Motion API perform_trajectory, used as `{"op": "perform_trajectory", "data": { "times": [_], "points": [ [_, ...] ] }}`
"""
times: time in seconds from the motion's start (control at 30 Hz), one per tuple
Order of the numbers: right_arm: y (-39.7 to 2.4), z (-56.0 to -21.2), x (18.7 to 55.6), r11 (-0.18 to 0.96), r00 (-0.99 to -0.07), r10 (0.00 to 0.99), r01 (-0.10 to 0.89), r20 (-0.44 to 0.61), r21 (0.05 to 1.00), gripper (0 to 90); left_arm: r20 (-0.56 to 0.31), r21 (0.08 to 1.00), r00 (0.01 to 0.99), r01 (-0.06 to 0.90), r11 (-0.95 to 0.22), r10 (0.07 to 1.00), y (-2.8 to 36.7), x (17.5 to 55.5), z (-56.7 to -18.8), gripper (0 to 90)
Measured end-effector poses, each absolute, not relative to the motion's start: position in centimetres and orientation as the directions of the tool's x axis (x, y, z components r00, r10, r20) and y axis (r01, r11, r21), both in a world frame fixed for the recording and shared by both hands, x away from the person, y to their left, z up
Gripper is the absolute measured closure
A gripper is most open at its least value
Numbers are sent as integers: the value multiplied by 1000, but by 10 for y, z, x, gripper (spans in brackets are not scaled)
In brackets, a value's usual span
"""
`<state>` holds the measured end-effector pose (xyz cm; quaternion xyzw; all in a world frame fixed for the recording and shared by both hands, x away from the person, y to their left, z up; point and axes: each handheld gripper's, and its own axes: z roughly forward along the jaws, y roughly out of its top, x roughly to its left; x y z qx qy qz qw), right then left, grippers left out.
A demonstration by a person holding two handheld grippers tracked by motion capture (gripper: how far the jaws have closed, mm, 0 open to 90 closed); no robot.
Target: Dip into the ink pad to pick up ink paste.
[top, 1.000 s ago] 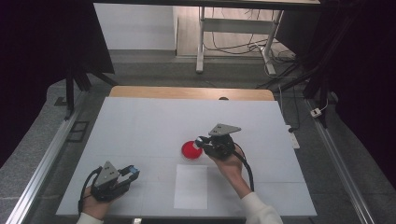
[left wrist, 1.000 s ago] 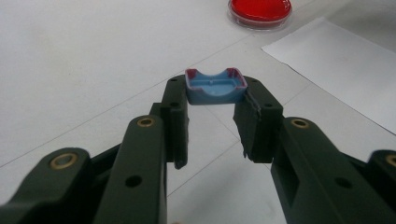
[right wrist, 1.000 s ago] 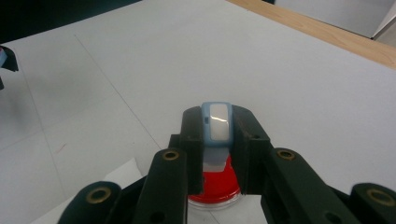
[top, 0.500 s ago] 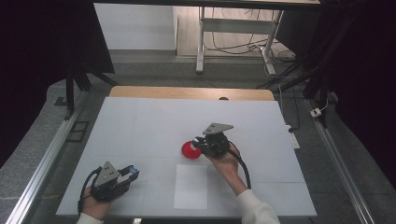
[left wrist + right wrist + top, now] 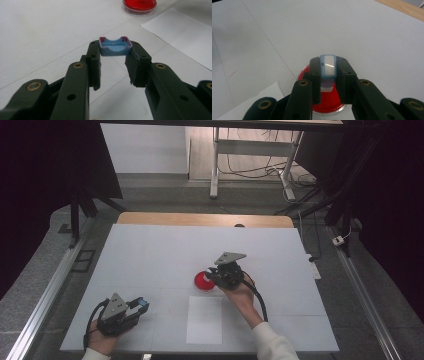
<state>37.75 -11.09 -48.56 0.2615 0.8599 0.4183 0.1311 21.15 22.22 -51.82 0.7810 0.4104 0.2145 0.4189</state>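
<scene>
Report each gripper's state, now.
Left gripper: shut on a blue cap.
Right gripper: shut on a light blue stamp over the red dish.

Glossy red plastic dish (image 5: 327, 100), matt white paper sheet (image 5: 204, 320), smooth blue plastic cap (image 5: 115, 46)

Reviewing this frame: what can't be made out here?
- High view: what the right gripper holds is too small to identify.
- Right gripper view: the jaws hide the lower part of the pale blue piece and much of the red dish.
- Left gripper view: the frame's top edge crops that dish.
</scene>
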Motion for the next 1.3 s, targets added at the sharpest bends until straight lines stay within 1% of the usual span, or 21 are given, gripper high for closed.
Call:
{"op": "perform_trajectory", "data": {
  "times": [0.1, 0.37, 0.5, 0.53, 0.83, 1.1, 1.3],
  "points": [
    [-110, -487, 378, 522, -831, 556, 340, -9, 782, 753, -3, 830, 568, 460, -315, 823, 224, 211, -518, 656],
    [-111, -489, 379, 530, -843, 539, 335, -5, 779, 753, -27, 829, 564, 474, -297, 826, 228, 213, -519, 656],
    [-110, -494, 382, 555, -844, 535, 328, -26, 765, 753, -14, 819, 577, 475, -322, 817, 225, 210, -520, 655],
    [-110, -494, 383, 548, -844, 537, 335, -15, 766, 753, -9, 818, 582, 472, -329, 813, 224, 209, -521, 655],
    [-107, -495, 383, 547, -839, 544, 331, -26, 769, 754, -7, 826, 602, 453, -335, 799, 226, 204, -519, 656],
    [-108, -500, 383, 531, -830, 557, 350, -7, 772, 756, -17, 827, 607, 455, -330, 795, 226, 205, -520, 656],
    [-107, -502, 381, 527, -824, 567, 344, -19, 777, 758, -13, 829, 601, 454, -328, 799, 227, 205, -520, 655]
  ]
}}
